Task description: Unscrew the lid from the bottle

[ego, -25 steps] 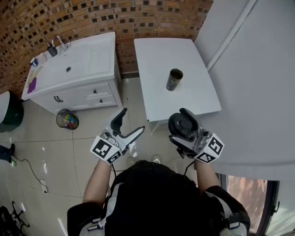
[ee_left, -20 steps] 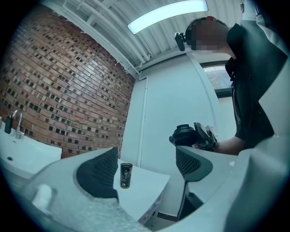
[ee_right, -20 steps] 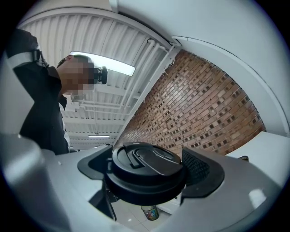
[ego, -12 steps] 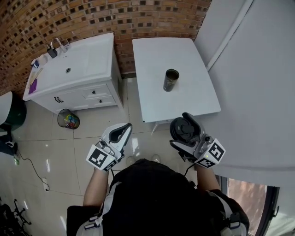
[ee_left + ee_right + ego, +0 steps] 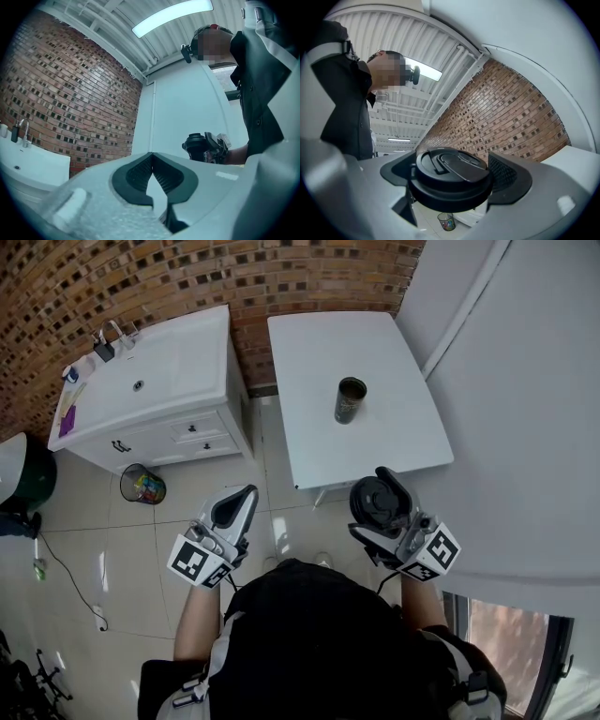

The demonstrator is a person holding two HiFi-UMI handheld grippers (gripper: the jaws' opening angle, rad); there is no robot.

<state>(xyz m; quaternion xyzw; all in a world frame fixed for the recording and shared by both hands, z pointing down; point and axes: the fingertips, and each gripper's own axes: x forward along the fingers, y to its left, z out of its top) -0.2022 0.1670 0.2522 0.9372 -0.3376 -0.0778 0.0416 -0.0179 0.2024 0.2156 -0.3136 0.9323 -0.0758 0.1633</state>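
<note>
Left gripper (image 5: 242, 501): jaws have just closed fully, with nothing between them.

Right gripper (image 5: 379, 506), at its 3 o'clock: jaws clamped on the black lid (image 5: 452, 174).

Open bottle (image 5: 350, 400): upright on the white table (image 5: 319, 343), at 12 o'clock.

Assessment: the lid is off, so unscrewing appears complete.

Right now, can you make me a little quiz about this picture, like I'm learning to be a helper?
1. True or false: the lid sits on the bottle.
2. What does the right gripper hold? A a cup, B the lid, C a toothbrush.
3. What does the bottle stand on?
Key: 1 false, the lid is off; 2 B; 3 the white table.
</note>
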